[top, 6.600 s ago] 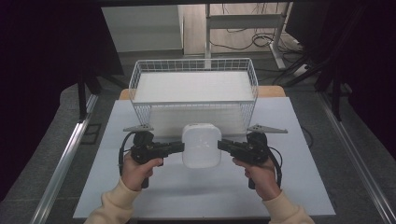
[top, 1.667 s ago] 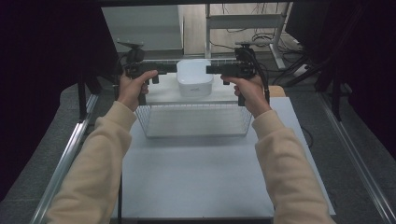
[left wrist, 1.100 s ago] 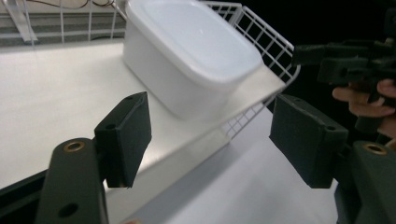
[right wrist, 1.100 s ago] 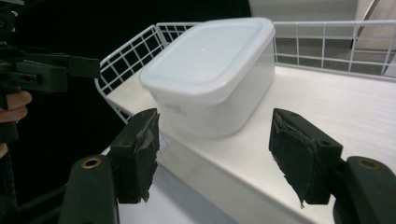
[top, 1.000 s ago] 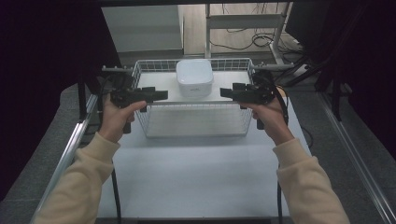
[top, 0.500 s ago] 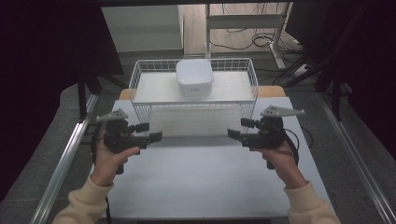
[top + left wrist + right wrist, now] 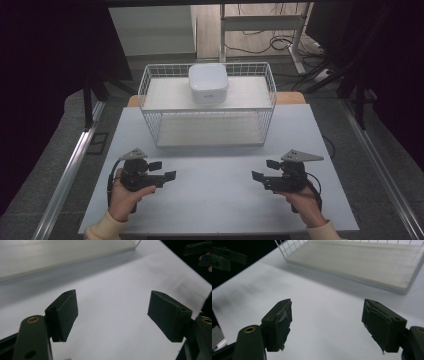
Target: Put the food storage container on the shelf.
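I log: white square container, rounded corners, on wire basket top shelf, far edge | left claw, right claw both released, empty, over bench.

We wear cream sleeves. Our L gripper & R gripper are black w/ grey three-cornered plates, black cables, brass rivets; R pads are frayed, L pads smooth.
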The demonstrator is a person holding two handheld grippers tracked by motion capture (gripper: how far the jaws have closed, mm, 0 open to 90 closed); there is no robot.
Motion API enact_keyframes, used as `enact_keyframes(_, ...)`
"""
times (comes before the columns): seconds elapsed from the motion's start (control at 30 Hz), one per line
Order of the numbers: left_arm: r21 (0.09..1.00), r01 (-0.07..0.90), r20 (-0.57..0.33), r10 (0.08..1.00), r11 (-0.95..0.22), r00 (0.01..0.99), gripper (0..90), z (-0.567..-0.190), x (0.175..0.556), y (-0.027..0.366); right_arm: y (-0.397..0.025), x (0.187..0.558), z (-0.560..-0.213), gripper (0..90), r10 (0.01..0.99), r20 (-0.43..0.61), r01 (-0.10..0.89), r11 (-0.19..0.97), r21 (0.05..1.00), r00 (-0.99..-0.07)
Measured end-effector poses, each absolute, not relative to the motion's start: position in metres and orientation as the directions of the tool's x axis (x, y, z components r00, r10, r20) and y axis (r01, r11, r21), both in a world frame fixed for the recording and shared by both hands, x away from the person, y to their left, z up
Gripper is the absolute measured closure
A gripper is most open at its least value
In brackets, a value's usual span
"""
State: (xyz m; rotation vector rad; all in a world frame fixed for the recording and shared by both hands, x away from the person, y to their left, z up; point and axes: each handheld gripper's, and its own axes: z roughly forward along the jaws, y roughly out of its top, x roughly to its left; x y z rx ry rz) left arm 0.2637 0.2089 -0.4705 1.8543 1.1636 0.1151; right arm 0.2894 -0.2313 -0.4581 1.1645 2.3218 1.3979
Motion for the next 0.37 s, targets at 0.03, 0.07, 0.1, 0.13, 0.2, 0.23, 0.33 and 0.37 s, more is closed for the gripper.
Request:
enact_keyframes(0.03,0.733,0.666,-0.353,0.757,-0.142,0.550,24.2,-0.4712,0.2638,0.2082,-0.2313,0.2891,-0.4602,23.6,0.708,0.217,0.526,0.252,0.812,-0.673)
enact_keyframes(0.07,0.735,0.663,-0.347,0.760,-0.144,0.549,24.2,-0.4713,0.2637,0.2075,-0.2312,0.2889,-0.4617,23.1,0.708,0.213,0.525,0.254,0.812,-0.673)
enact_keyframes(0.1,0.739,0.657,-0.340,0.761,-0.147,0.552,24.2,-0.4713,0.2637,0.2072,-0.2309,0.2888,-0.4628,22.7,0.709,0.203,0.516,0.257,0.817,-0.675)
enact_keyframes(0.13,0.739,0.658,-0.342,0.760,-0.145,0.552,24.2,-0.4715,0.2634,0.2067,-0.2303,0.2884,-0.4631,22.1,0.711,0.194,0.509,0.260,0.821,-0.676)
enact_keyframes(0.2,0.742,0.653,-0.332,0.761,-0.154,0.557,24.1,-0.4721,0.2635,0.2075,-0.2299,0.2877,-0.4629,21.5,0.714,0.165,0.482,0.267,0.834,-0.680)
enact_keyframes(0.23,0.742,0.654,-0.335,0.764,-0.147,0.551,24.2,-0.4726,0.2631,0.2080,-0.2299,0.2873,-0.4631,21.1,0.717,0.153,0.471,0.267,0.841,-0.680)
enact_keyframes(0.33,0.740,0.657,-0.332,0.772,-0.143,0.541,24.1,-0.4767,0.2642,0.2119,-0.2300,0.2872,-0.4666,18.7,0.731,0.116,0.450,0.279,0.848,-0.672)
enact_keyframes(0.37,0.739,0.659,-0.331,0.776,-0.142,0.538,23.9,-0.4786,0.2644,0.2132,-0.2299,0.2876,-0.4688,17.8,0.738,0.103,0.450,0.289,0.845,-0.667)
